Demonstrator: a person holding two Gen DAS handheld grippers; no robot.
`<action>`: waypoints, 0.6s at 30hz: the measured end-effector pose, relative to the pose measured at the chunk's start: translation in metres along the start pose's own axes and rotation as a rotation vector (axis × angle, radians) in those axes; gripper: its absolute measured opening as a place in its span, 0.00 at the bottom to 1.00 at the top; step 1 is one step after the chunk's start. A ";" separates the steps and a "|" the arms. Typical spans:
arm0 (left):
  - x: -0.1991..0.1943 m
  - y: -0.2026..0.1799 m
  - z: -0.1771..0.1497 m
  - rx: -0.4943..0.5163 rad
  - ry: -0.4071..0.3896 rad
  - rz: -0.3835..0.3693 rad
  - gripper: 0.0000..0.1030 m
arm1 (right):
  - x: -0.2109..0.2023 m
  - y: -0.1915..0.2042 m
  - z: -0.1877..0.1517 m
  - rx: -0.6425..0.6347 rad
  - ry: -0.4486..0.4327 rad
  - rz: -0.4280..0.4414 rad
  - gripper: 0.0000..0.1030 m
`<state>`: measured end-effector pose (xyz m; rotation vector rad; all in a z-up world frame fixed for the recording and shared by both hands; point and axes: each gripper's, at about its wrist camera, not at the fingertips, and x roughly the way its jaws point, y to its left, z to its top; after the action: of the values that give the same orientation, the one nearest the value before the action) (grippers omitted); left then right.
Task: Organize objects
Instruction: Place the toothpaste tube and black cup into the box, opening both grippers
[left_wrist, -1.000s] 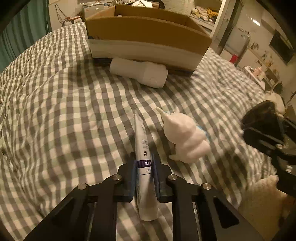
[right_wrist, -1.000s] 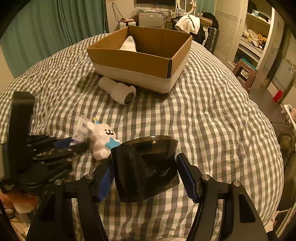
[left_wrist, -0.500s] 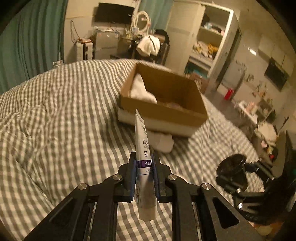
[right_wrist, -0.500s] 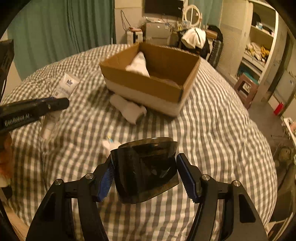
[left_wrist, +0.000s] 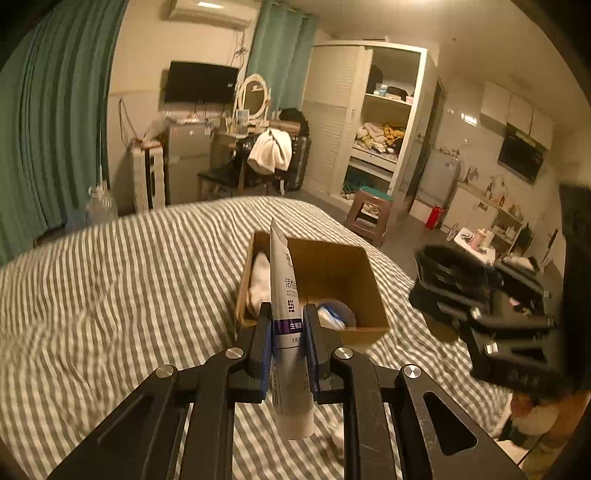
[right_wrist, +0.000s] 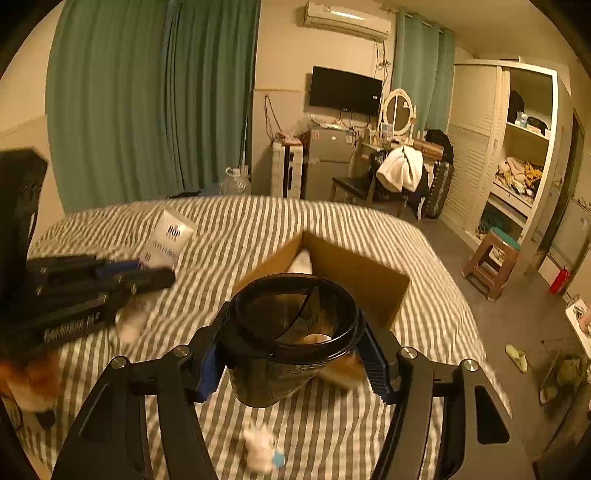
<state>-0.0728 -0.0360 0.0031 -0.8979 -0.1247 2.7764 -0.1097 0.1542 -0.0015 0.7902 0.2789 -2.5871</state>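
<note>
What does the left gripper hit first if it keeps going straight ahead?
Probably the box: the left gripper, shut on the tube, points at its open top, nothing visible between. Depth is unclear; it may pass over the near wall.

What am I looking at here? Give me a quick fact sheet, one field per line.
Setting: bed with checked cover
Left gripper: shut on a white tube, held upright
Right gripper: shut on a dark plastic cup
Cardboard box: open on the bed, white cloth inside
Plush toy: lying on the bed below the cup
</note>
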 end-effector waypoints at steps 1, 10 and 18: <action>0.003 0.000 0.005 0.008 -0.005 0.003 0.15 | 0.006 -0.003 0.011 0.008 -0.001 -0.001 0.60; 0.069 0.023 0.041 0.019 -0.004 -0.023 0.15 | 0.080 -0.027 0.054 0.103 0.092 -0.025 0.60; 0.158 0.018 0.048 0.075 0.096 -0.035 0.15 | 0.168 -0.055 0.054 0.237 0.238 -0.063 0.60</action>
<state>-0.2288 -0.0170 -0.0500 -0.9977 -0.0200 2.6811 -0.2867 0.1307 -0.0489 1.1953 0.0664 -2.6166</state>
